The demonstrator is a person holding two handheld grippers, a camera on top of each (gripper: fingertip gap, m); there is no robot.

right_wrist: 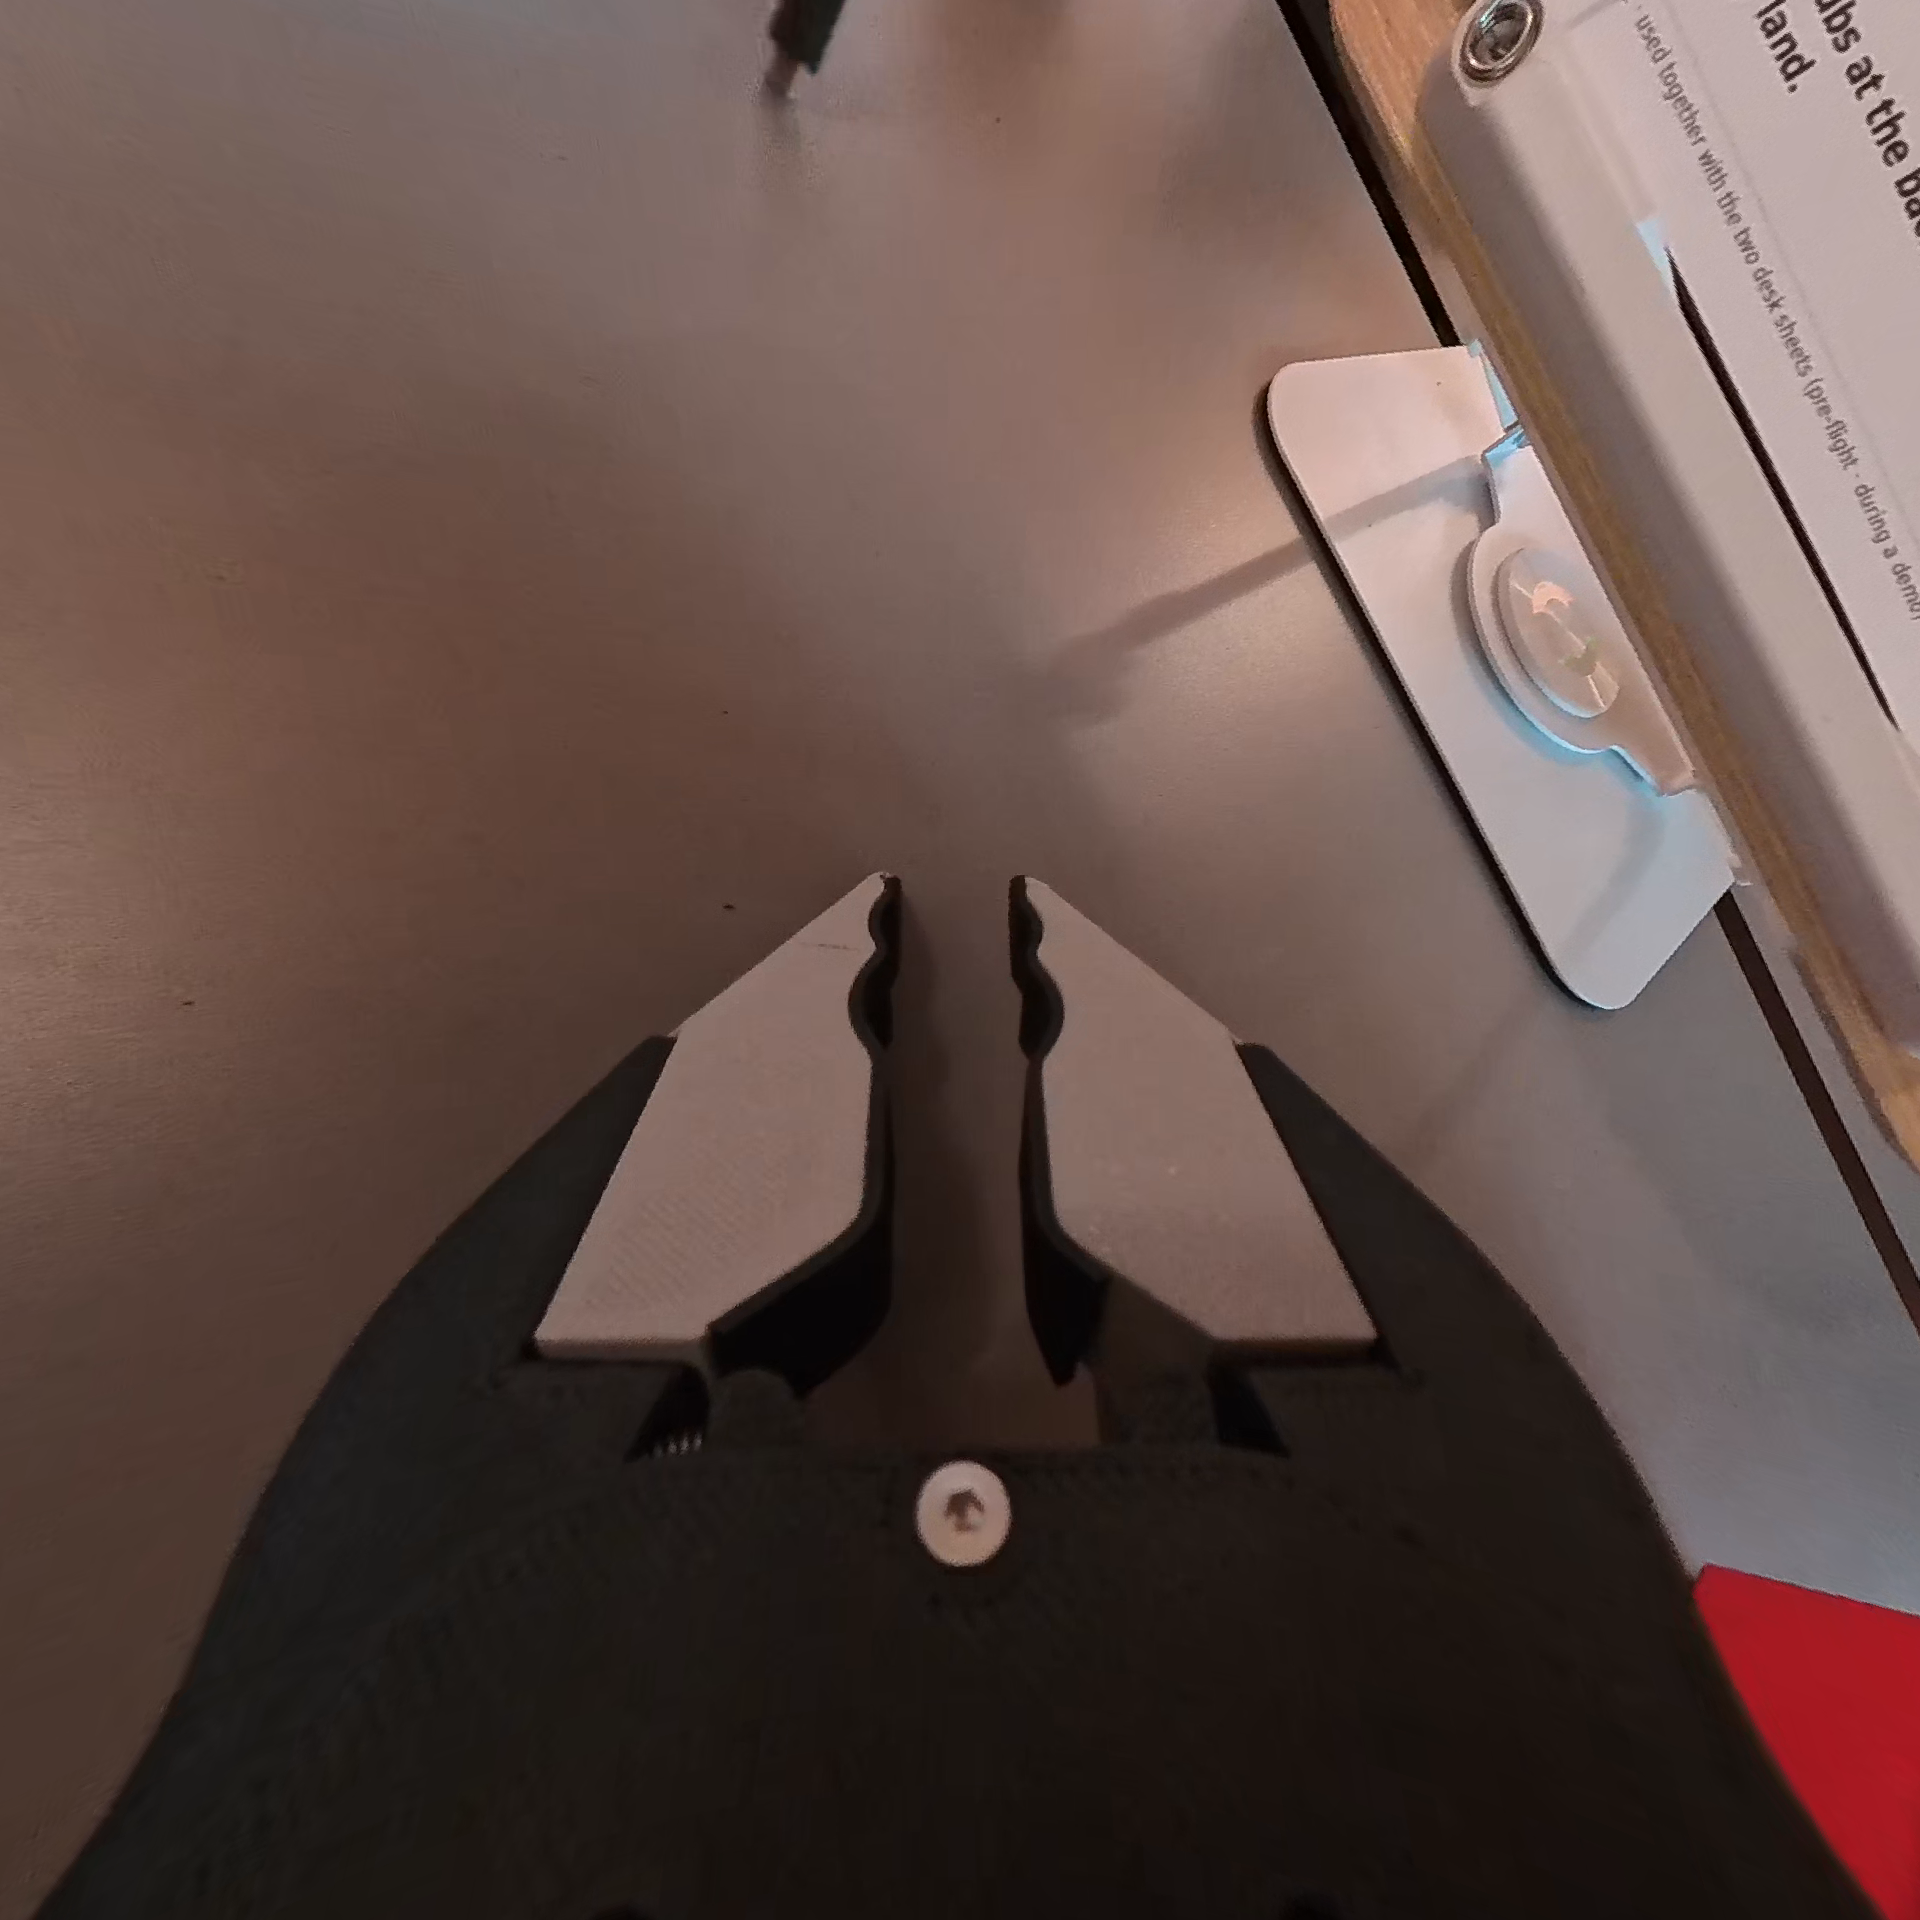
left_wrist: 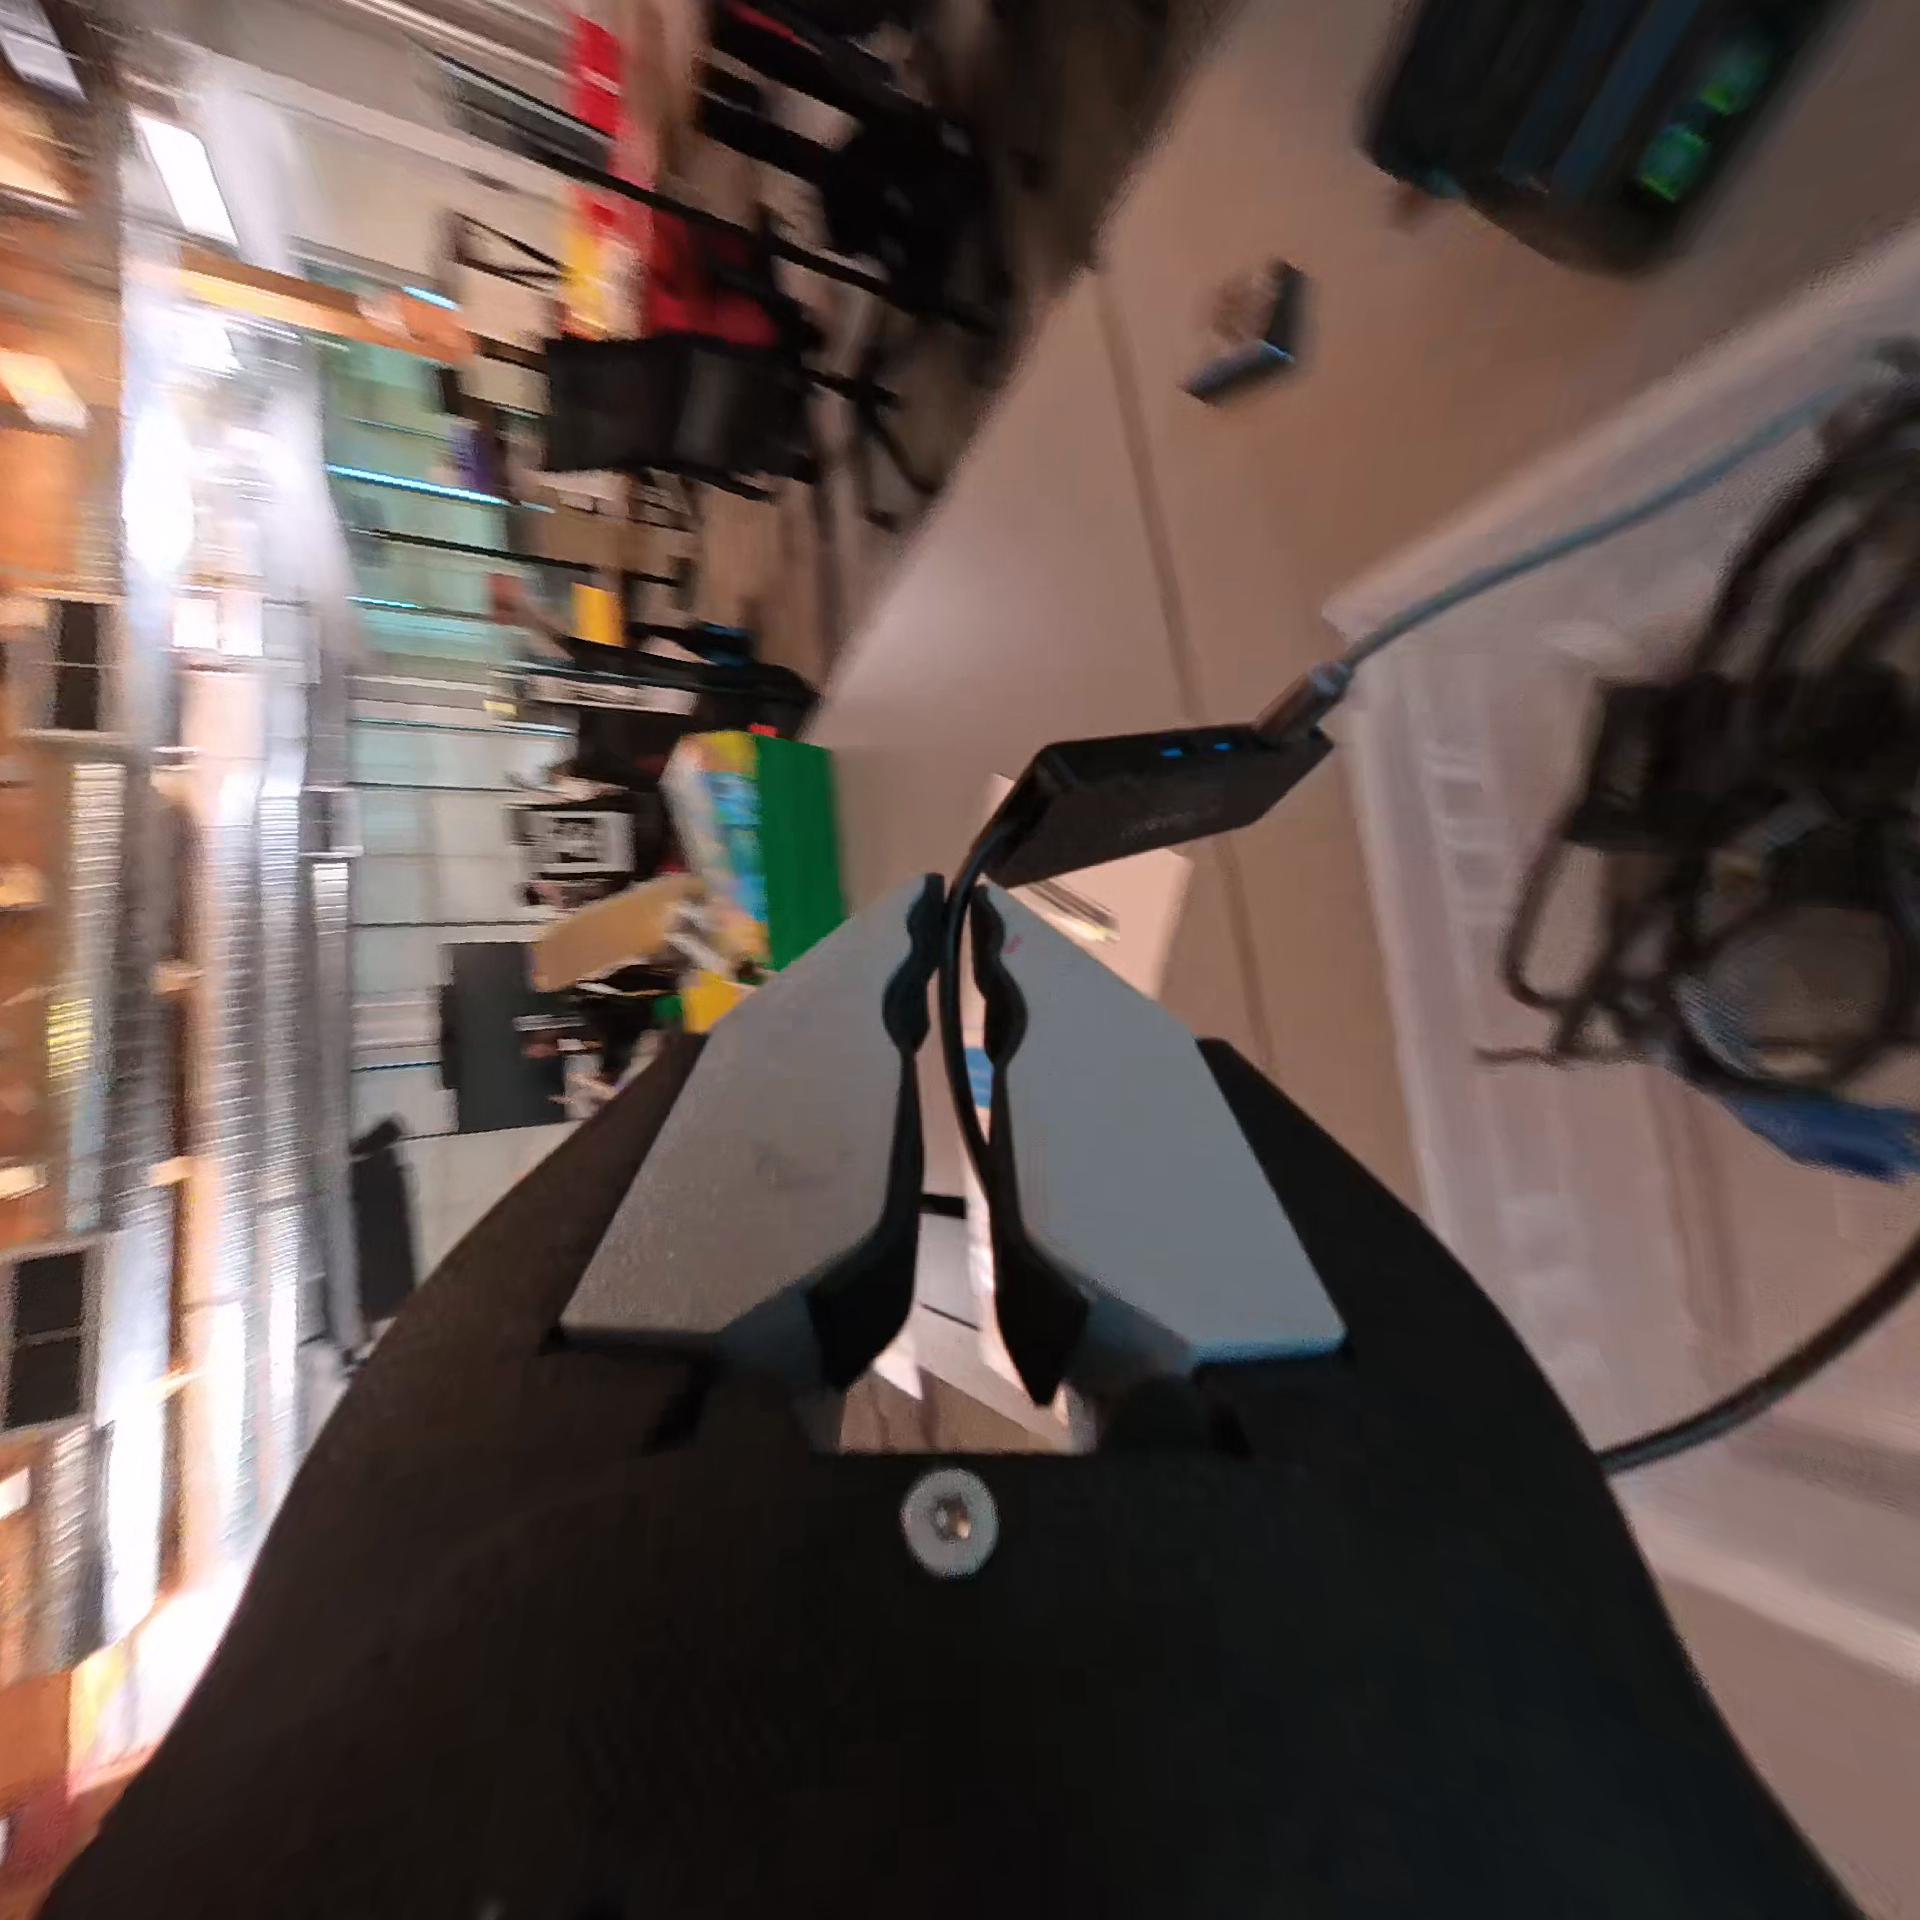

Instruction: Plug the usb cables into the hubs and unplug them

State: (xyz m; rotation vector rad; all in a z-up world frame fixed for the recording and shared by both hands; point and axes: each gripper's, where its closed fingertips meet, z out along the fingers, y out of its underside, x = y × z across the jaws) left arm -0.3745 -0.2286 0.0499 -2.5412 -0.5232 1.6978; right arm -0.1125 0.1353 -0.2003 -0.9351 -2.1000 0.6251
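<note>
In the left wrist view my left gripper (left_wrist: 958, 902) is shut on the thin black cord (left_wrist: 966, 1018) of a black USB hub (left_wrist: 1153, 795), which hangs just beyond the fingertips, lifted off the table. The hub shows blue-lit ports, and a grey braided USB cable (left_wrist: 1538, 566) with a silver plug (left_wrist: 1304, 698) is plugged into its far end. The view is rolled sideways and blurred. In the right wrist view my right gripper (right_wrist: 954, 891) is open and empty, pointing down at a bare grey table (right_wrist: 520, 468).
A tangle of dark cables (left_wrist: 1756, 883) lies on a white surface at the right of the left view. A black box (left_wrist: 1579, 114) sits at the top right. In the right view a white bracket plate (right_wrist: 1475, 665) and a printed sheet (right_wrist: 1787, 343) lie at the table's right edge.
</note>
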